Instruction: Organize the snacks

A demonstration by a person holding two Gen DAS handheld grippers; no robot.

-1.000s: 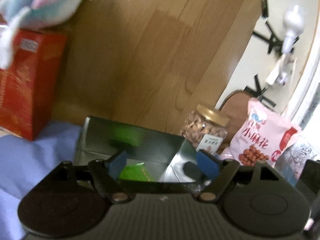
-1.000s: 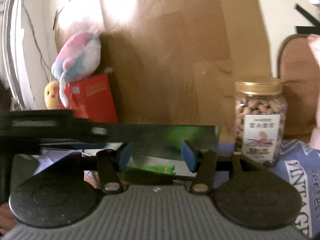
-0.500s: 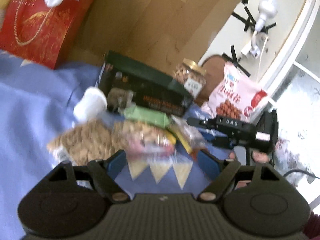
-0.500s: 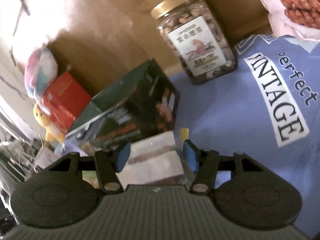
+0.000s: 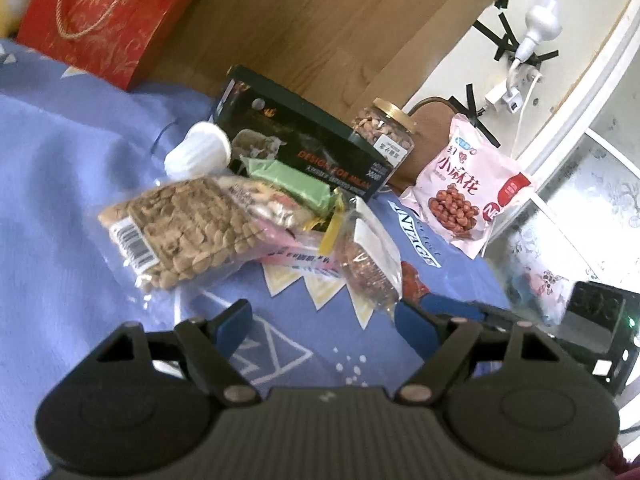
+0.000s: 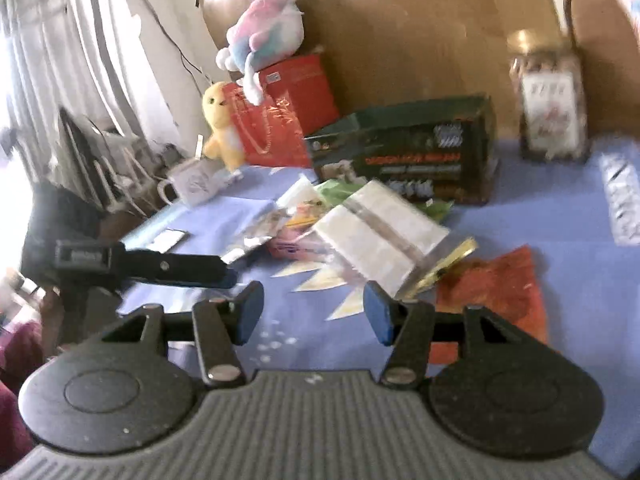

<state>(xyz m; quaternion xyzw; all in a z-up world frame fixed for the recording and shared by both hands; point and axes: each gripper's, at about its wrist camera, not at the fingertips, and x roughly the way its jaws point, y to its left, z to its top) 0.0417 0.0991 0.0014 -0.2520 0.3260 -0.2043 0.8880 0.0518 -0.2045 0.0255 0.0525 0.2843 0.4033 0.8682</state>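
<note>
I find the snack pile [image 5: 248, 216] lying loose on the blue cloth [image 5: 60, 168] just in front of the dark green box [image 5: 304, 148], with both my left tool [image 5: 324, 320] and right tool [image 6: 314, 312] released, empty and held short of it. My left view alone shows the pink snack bag [image 5: 464, 188] beside the nut jar [image 5: 382, 132]; my right view alone shows the plush toys [image 6: 256, 36] and mug [image 6: 192, 182]. Bare cloth lies between tools and pile.

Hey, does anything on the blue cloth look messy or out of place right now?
Yes. The snack packets lie in a loose, overlapping heap in front of the dark green box, at mixed angles rather than sorted. An orange-red packet lies apart from the heap. Nothing looks spilled or torn.
</note>
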